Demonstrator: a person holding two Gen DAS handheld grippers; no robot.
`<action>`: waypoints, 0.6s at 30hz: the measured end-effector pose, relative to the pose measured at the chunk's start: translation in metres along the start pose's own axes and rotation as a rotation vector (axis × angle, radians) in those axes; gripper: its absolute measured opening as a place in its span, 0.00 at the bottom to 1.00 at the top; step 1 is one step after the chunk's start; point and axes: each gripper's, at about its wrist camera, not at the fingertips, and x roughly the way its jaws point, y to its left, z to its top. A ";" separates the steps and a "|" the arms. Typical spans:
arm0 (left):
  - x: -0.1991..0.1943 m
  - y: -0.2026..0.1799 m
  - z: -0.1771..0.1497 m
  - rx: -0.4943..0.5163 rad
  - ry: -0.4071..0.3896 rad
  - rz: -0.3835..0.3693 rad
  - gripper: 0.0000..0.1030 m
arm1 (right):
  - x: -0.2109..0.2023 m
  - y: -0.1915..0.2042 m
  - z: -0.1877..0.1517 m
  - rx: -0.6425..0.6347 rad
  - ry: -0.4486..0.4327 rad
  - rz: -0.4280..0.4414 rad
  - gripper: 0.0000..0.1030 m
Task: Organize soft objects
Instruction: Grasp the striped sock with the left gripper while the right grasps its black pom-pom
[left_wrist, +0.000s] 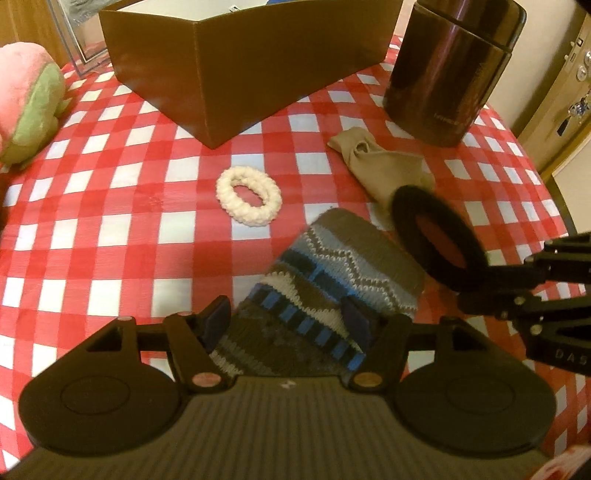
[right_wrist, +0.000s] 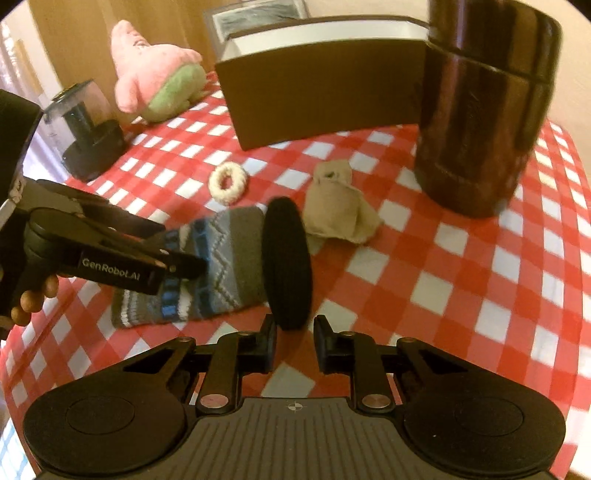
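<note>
My left gripper (left_wrist: 286, 319) is shut on a patterned grey-and-blue knit sock (left_wrist: 332, 284) that lies on the checked cloth; it also shows in the right wrist view (right_wrist: 218, 266). My right gripper (right_wrist: 294, 341) has its jaws a little apart around the lower edge of a black hair scrunchie (right_wrist: 286, 262), which stands on edge just above the cloth; the scrunchie (left_wrist: 436, 236) hangs beside the sock. A white scrunchie (left_wrist: 248, 194) and a beige sock (left_wrist: 384, 162) lie on the cloth. A pink-and-green plush (right_wrist: 155, 74) sits at the far left.
An open brown box (left_wrist: 236, 66) stands at the back. A tall dark metal canister (left_wrist: 450, 70) stands at the back right. A small black-based device (right_wrist: 86, 136) sits at the left edge of the red-and-white checked table (left_wrist: 110, 229).
</note>
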 end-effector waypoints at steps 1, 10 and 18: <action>0.001 -0.002 -0.001 0.000 -0.002 -0.007 0.56 | 0.000 0.000 -0.001 0.004 0.003 0.002 0.21; -0.011 -0.022 -0.009 -0.016 -0.043 -0.005 0.18 | 0.001 0.000 -0.003 -0.003 0.019 -0.002 0.45; -0.006 -0.008 -0.006 -0.121 -0.028 -0.034 0.32 | 0.011 0.004 0.010 -0.025 -0.024 0.044 0.64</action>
